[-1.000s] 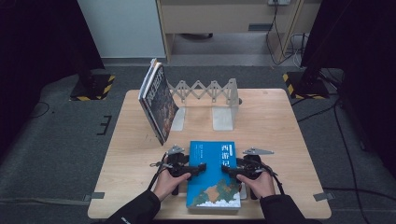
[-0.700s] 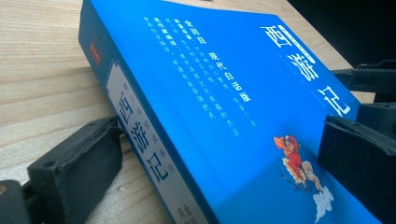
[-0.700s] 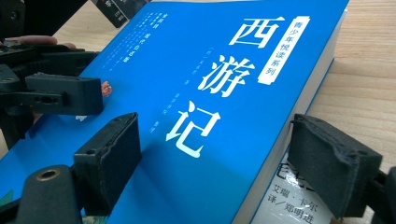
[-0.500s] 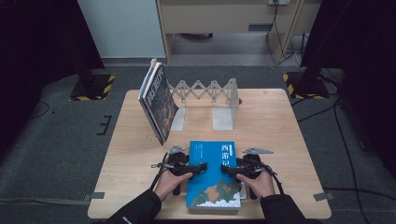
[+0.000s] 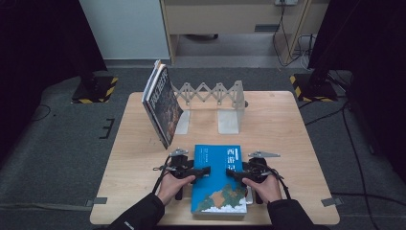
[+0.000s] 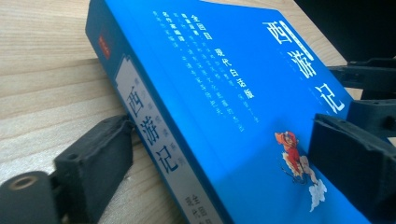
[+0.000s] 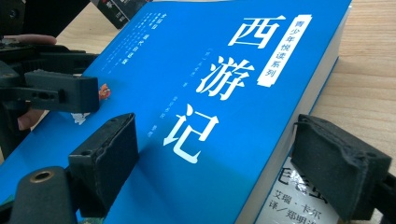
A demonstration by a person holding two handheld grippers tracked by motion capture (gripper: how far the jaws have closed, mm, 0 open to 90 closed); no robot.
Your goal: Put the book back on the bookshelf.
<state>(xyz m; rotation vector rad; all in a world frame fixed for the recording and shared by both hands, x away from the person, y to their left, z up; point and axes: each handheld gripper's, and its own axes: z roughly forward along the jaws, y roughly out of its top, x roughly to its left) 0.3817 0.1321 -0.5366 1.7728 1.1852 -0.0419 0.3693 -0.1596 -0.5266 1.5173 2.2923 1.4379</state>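
Note:
A blue book (image 5: 220,177) with white Chinese lettering lies flat near the table's front edge, on top of a white-covered book (image 7: 299,200). My left gripper (image 5: 206,170) straddles its spine edge. In the left gripper view (image 6: 219,154) one pad presses the spine's lower edge and the other the cover. My right gripper (image 5: 231,172) straddles the page edge (image 7: 210,158). Its jaws have just been opening: one pad lies over the cover, the other stands just off the pages, with the book's edge (image 7: 187,93) between them.
A dark-covered book (image 5: 163,105) stands tilted at the left end of a grey folding rack (image 5: 210,93) with metal end plates (image 5: 229,120) at the table's back. Bare wooden tabletop (image 5: 297,134) lies to either side. Hands and dark sleeves enter from below.

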